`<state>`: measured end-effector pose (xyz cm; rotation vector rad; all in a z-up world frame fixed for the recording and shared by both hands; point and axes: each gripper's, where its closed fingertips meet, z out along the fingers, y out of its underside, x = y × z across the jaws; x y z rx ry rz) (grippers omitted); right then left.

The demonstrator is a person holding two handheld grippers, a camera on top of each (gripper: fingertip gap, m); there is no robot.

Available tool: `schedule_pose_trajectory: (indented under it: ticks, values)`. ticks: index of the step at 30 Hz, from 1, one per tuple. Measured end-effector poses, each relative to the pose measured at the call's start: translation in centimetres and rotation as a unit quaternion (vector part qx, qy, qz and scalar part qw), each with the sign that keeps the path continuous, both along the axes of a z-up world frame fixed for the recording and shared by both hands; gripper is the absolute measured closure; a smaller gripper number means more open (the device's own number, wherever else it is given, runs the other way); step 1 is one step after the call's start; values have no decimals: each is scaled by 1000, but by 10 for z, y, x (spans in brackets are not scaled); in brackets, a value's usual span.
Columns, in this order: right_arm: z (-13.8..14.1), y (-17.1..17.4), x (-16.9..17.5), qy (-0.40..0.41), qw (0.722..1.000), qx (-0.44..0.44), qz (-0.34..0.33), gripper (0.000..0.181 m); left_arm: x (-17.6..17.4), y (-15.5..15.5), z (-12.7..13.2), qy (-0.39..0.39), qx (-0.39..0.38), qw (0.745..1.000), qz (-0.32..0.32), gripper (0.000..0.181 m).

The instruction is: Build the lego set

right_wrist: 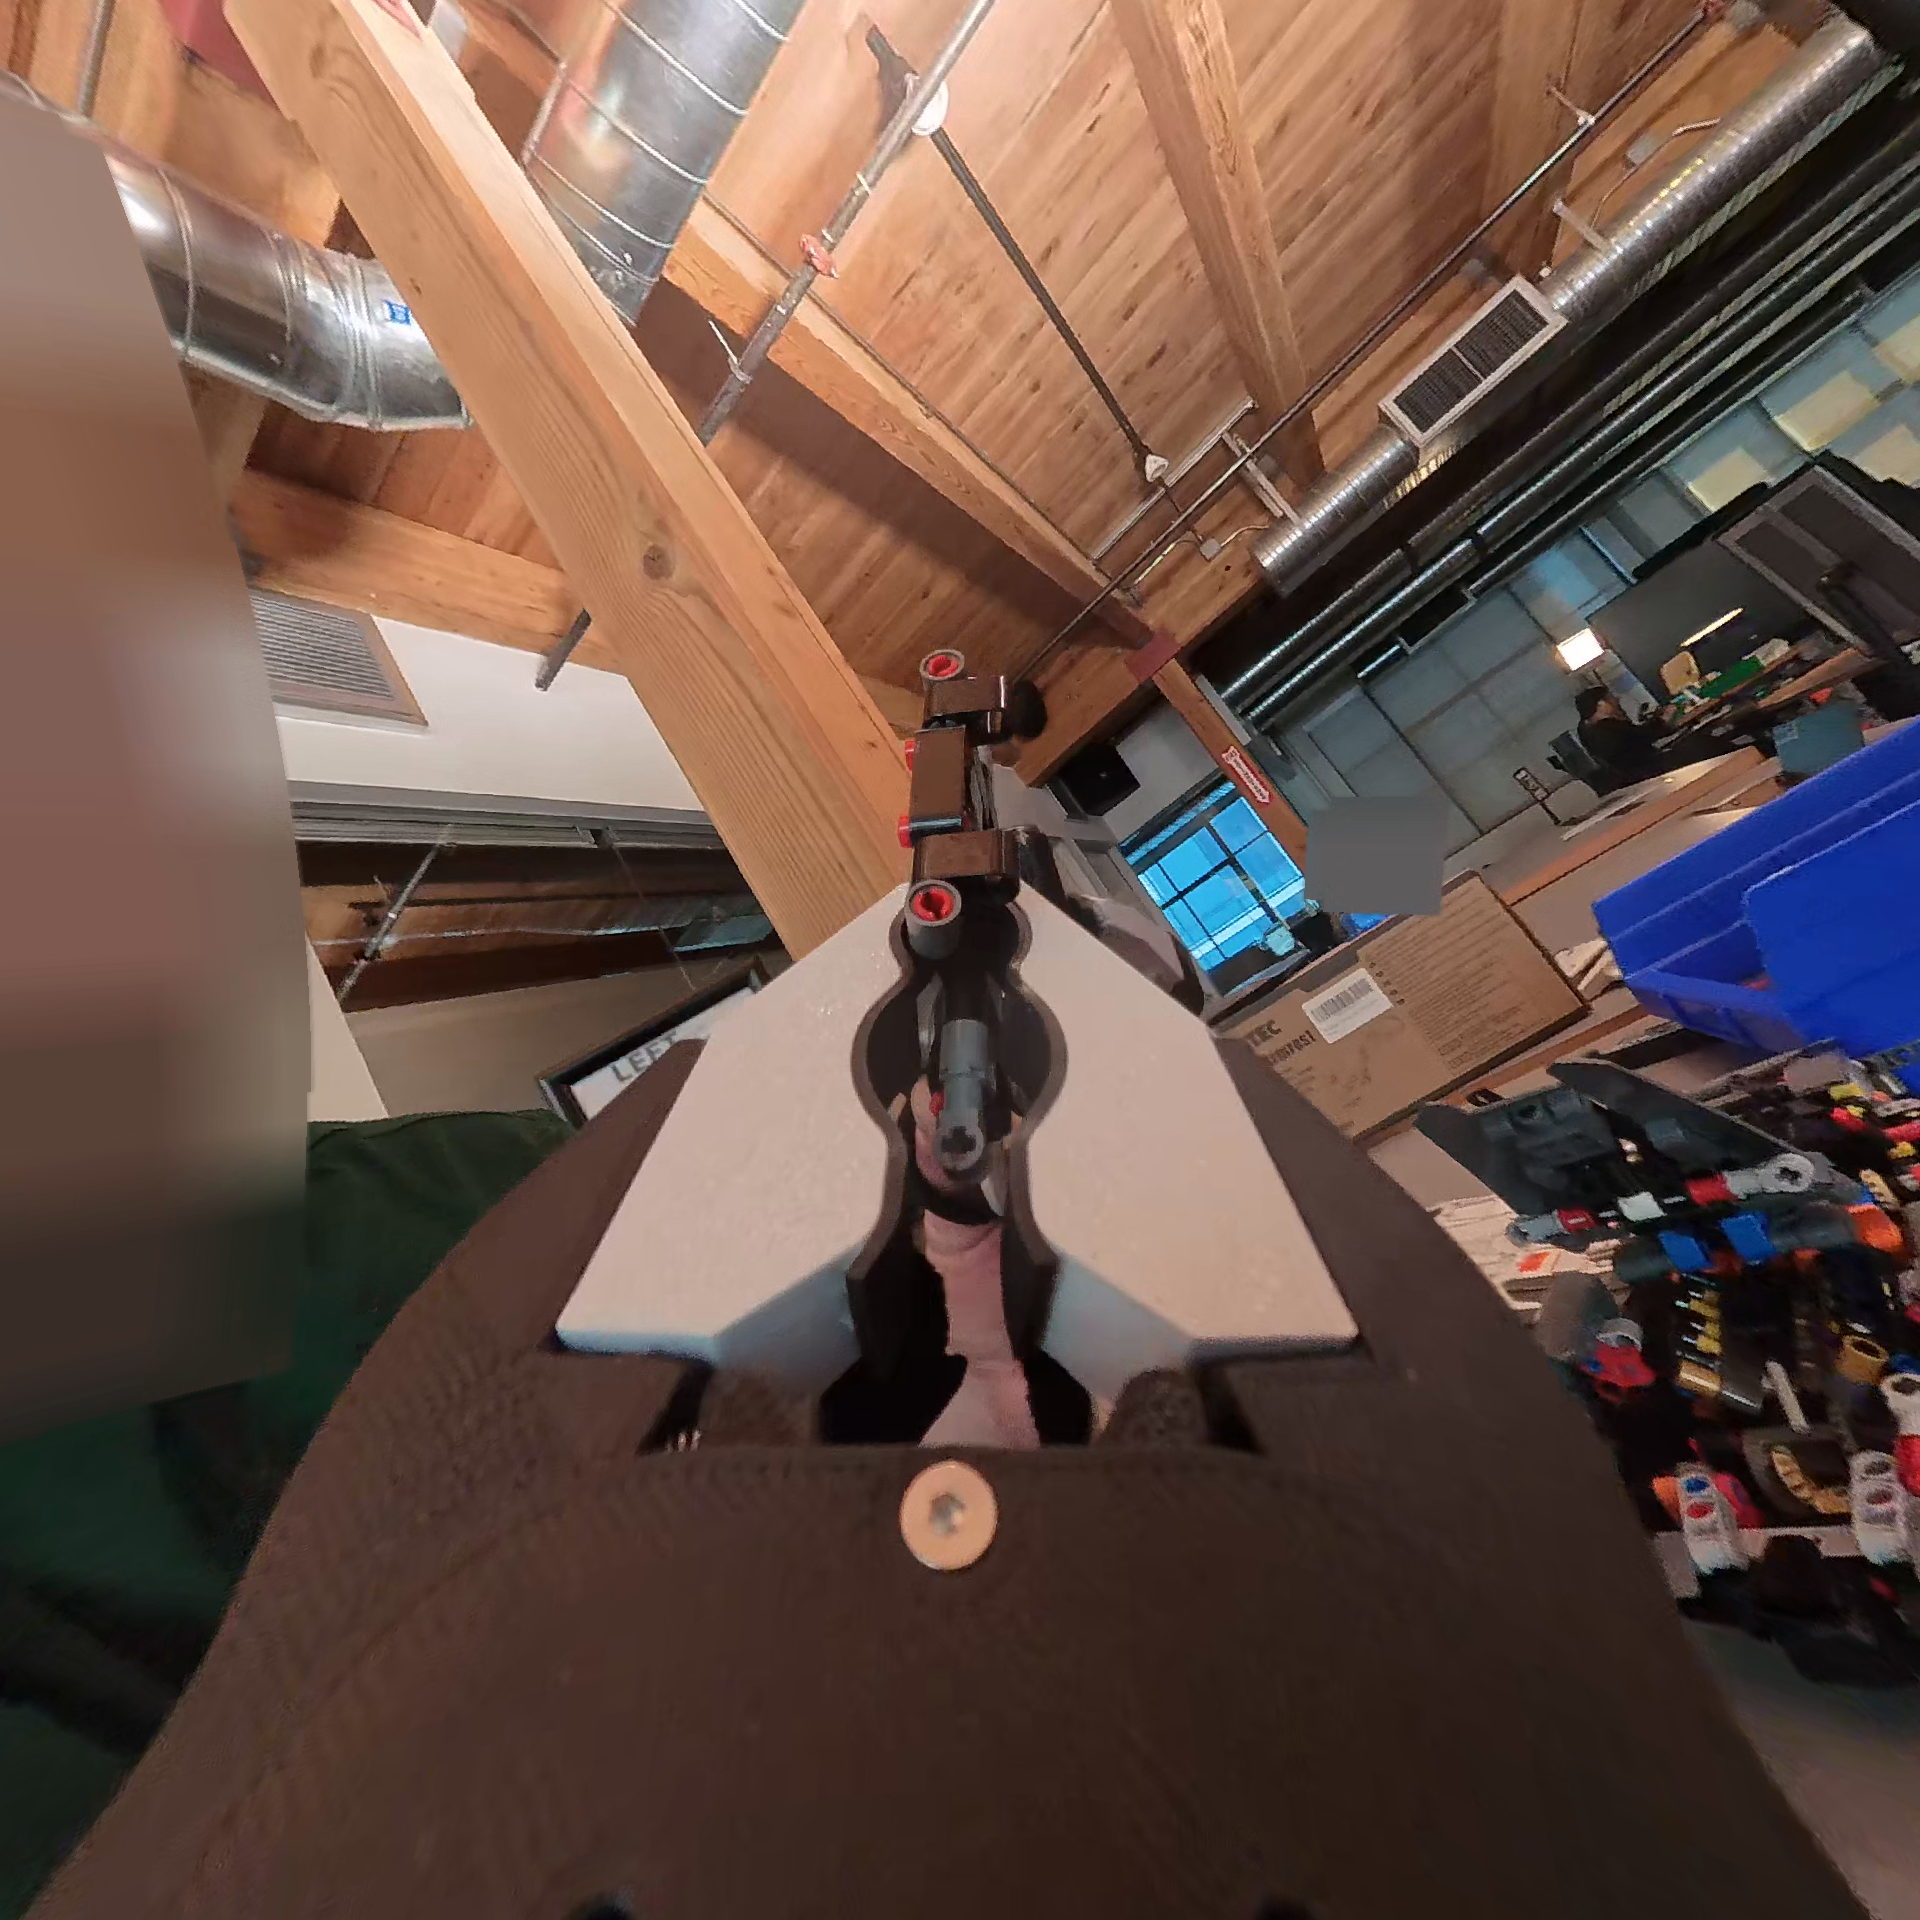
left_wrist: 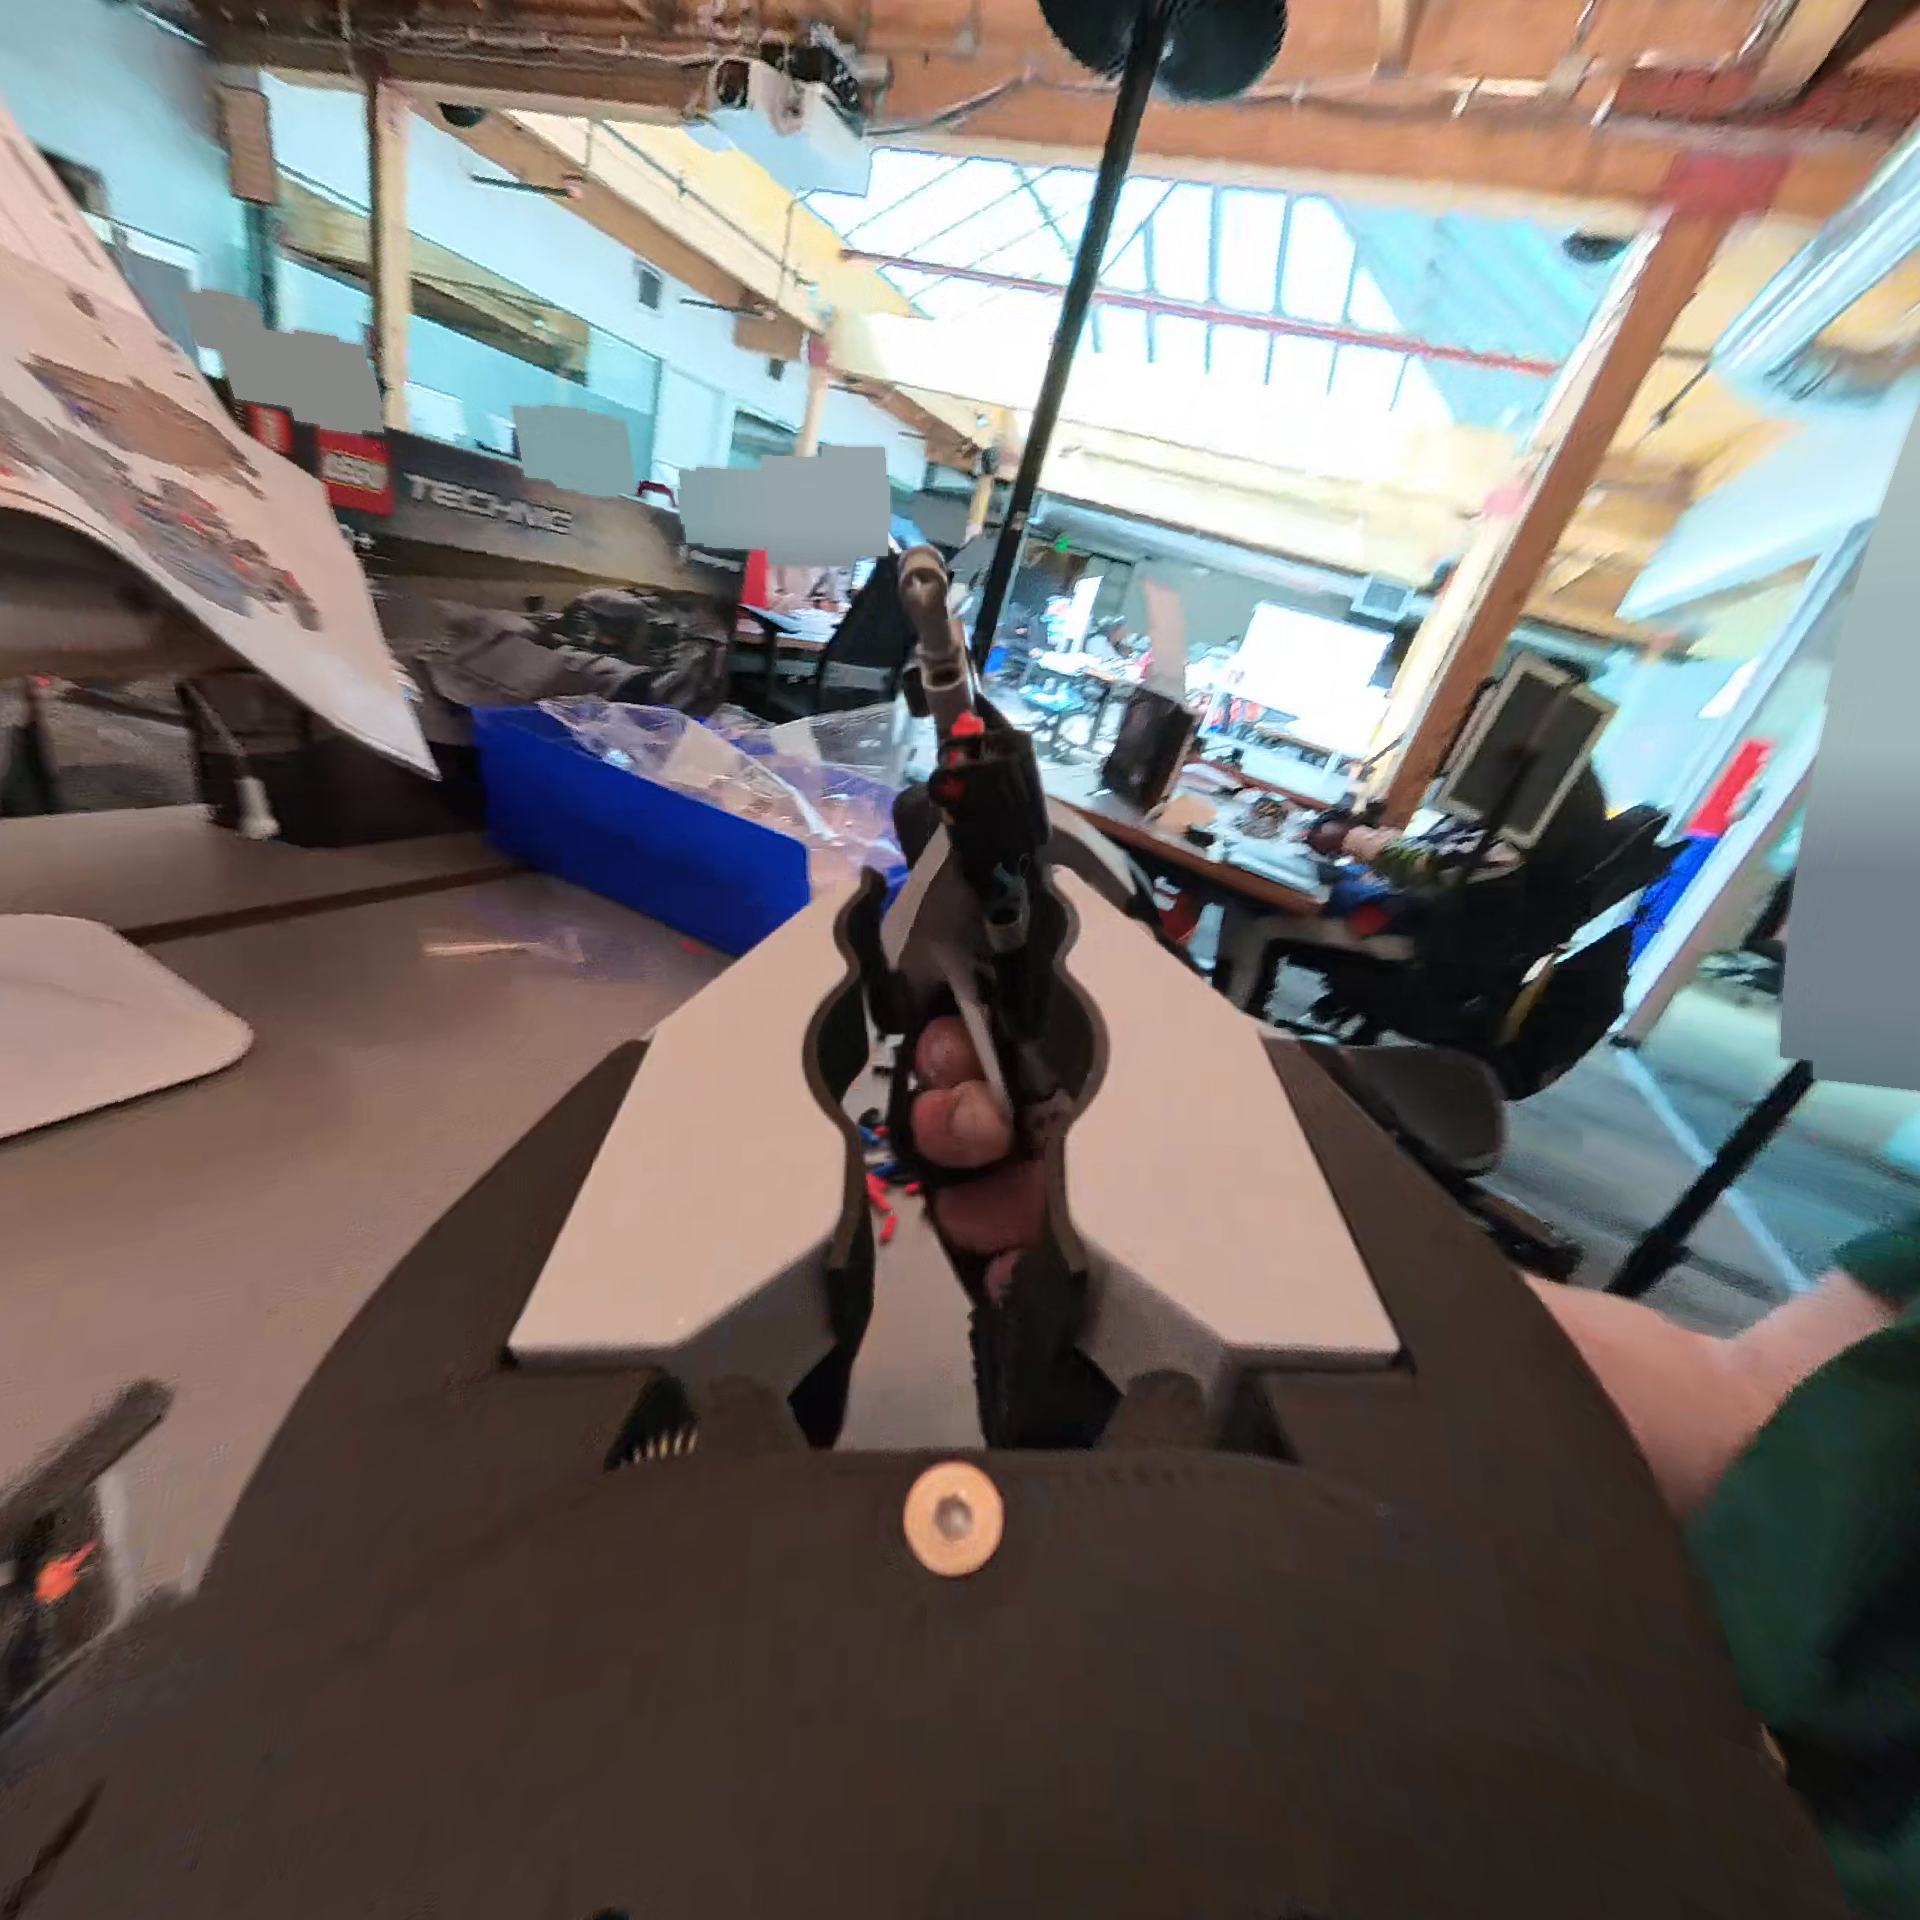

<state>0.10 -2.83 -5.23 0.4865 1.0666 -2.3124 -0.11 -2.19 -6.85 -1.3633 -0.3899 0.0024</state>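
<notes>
Both tongs are raised off the table and tilted toward the ceiling, and each is closed narrowly on the same small lego assembly. In the left wrist view, the left gripper (left_wrist: 961,914) pinches the black lower part of the lego assembly (left_wrist: 971,800), whose grey rod rises beyond the tips; bare fingers (left_wrist: 956,1101) show between the jaws, probably those of the other hand, though blur makes that uncertain. Left of these tongs lie a blue bin (left_wrist: 634,821) with clear plastic bags (left_wrist: 727,748) and a tilted instruction sheet (left_wrist: 187,499). In the right wrist view, the right gripper (right_wrist: 961,935) grips the assembly's (right_wrist: 951,790) black, red-pinned end, with a grey axle pointing back toward the camera. Right of it sit loose lego parts (right_wrist: 1714,1320), a cardboard box (right_wrist: 1423,997) and blue bins (right_wrist: 1787,935).
</notes>
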Motion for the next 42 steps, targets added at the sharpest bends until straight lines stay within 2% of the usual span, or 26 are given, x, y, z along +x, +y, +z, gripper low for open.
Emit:
schedule_pose_trajectory:
  ticks: [3, 8, 16, 23, 31, 38, 42]
  values:
    - [-4, -3, -1, 16, 999, 22, -30, 175, 2, 2, 1, -23, 28, 999, -22, 164]
    - [-3, -1, -4, 42, 996, 46, -67, 176, -1, 4, 3, -34, 42, 998, -30, 167]
    - [-8, 5, -17, 63, 982, 91, -153, 175, -13, 5, -3, -38, 26, 999, -11, 177]
    - [-11, 13, -27, 49, 980, 91, -172, 174, -21, 9, -7, -53, 15, 998, -7, 177]
    - [-16, 20, -33, 26, 983, 80, -163, 168, -26, 10, -10, -66, 11, 998, -8, 177]
    - [-20, 19, -33, 32, 980, 103, -165, 170, -28, 8, -12, -58, -13, 998, 6, 177]
    - [-17, 20, -34, 34, 980, 99, -170, 170, -27, 9, -11, -68, 0, 998, -5, 177]
